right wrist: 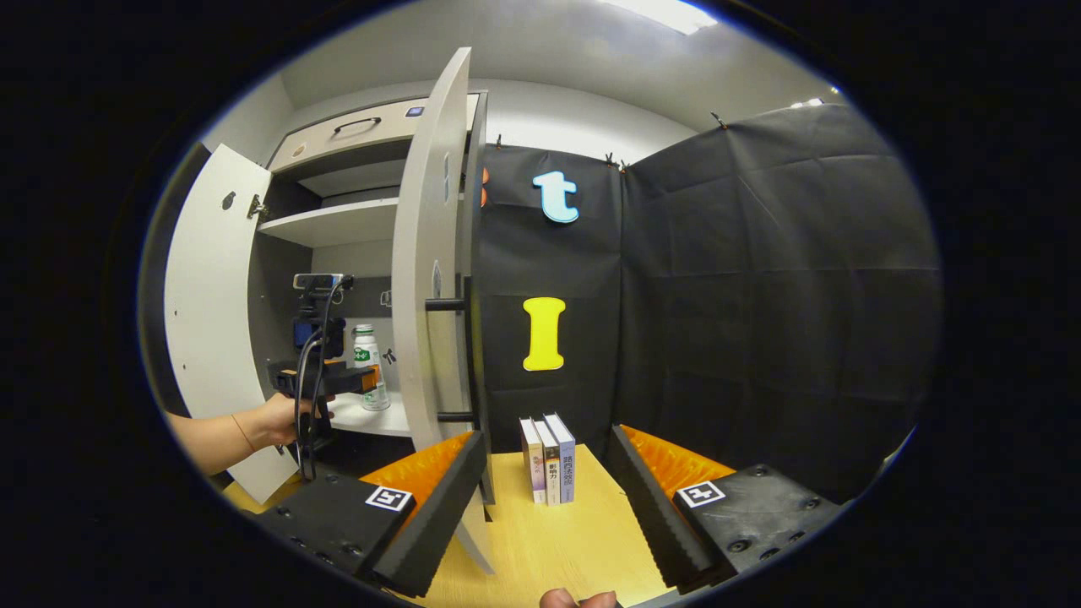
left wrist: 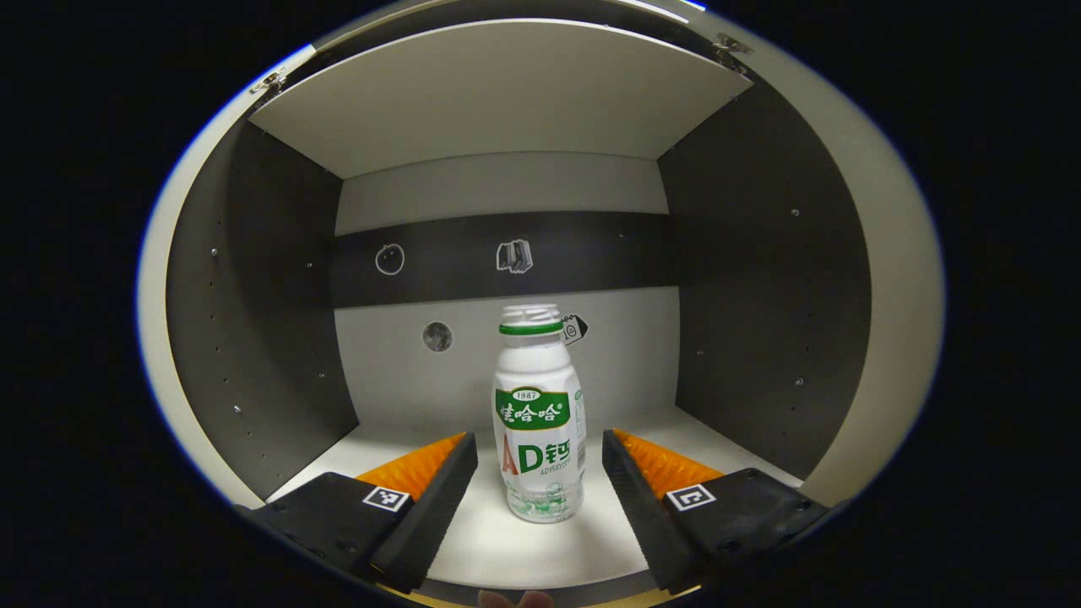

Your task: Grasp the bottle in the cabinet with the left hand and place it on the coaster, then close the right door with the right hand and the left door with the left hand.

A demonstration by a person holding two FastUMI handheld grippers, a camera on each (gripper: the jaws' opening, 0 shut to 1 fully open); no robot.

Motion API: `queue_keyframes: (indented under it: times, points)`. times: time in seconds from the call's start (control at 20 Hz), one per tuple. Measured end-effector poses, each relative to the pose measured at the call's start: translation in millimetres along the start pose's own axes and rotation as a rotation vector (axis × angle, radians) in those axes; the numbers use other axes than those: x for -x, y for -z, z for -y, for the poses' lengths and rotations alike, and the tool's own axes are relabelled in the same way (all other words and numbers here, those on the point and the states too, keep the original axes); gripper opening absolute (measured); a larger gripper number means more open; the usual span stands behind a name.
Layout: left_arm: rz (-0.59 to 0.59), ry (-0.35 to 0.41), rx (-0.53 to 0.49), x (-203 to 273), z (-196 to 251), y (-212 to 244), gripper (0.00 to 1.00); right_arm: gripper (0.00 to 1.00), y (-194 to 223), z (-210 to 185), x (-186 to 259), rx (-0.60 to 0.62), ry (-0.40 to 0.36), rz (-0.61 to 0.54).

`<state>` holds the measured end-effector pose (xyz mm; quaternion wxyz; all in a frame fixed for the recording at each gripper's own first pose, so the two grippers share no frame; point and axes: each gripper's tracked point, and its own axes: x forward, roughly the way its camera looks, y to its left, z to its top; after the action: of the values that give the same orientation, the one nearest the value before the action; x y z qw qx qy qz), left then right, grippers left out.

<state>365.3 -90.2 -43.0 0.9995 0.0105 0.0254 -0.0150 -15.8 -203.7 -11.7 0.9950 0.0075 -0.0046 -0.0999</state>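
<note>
Standing upright on the cabinet [left wrist: 764, 253] shelf [left wrist: 498, 540], near its middle and short of the back wall, the bottle [left wrist: 539, 414] is sitting between the left gripper [left wrist: 539, 473] fingers, which are spread apart on either side of it without touching it. In the right gripper view, a hand [right wrist: 283, 420] is holding that left gripper [right wrist: 325, 376] at the shelf's front edge, with the bottle [right wrist: 368, 367] just past it. Both doors are hanging open: the left door [right wrist: 207, 338] swung wide, the right door [right wrist: 426, 279] edge-on with its handle [right wrist: 452, 359] facing the booth wall. The right gripper [right wrist: 545, 481] is hovering with its fingers apart over the table [right wrist: 549, 549], where three books [right wrist: 549, 460] are standing upright near the back edge.
</note>
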Motion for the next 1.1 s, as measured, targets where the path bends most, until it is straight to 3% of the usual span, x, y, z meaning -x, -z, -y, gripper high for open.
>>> queue_keyframes:
  times: [0.3,0.45,0.65,1.1]
  points:
    - [0.004,-0.012,-0.007,-26.6,-2.6,4.1,0.95,0.98,1.4,16.3,-15.0,-0.013,0.025,-0.009]
    - [0.009,-0.013,0.003,-27.0,0.0,4.1,0.83,0.98,1.1,18.3,-19.4,-0.014,0.025,-0.002]
    - [0.02,-0.003,0.01,-17.9,-2.5,-4.5,0.82,0.98,2.2,12.0,-19.8,-0.007,0.007,-0.003]
    - [0.078,0.071,0.013,95.1,-10.0,-34.1,0.81,0.94,-3.9,-18.1,-10.9,-0.029,-0.044,0.022]
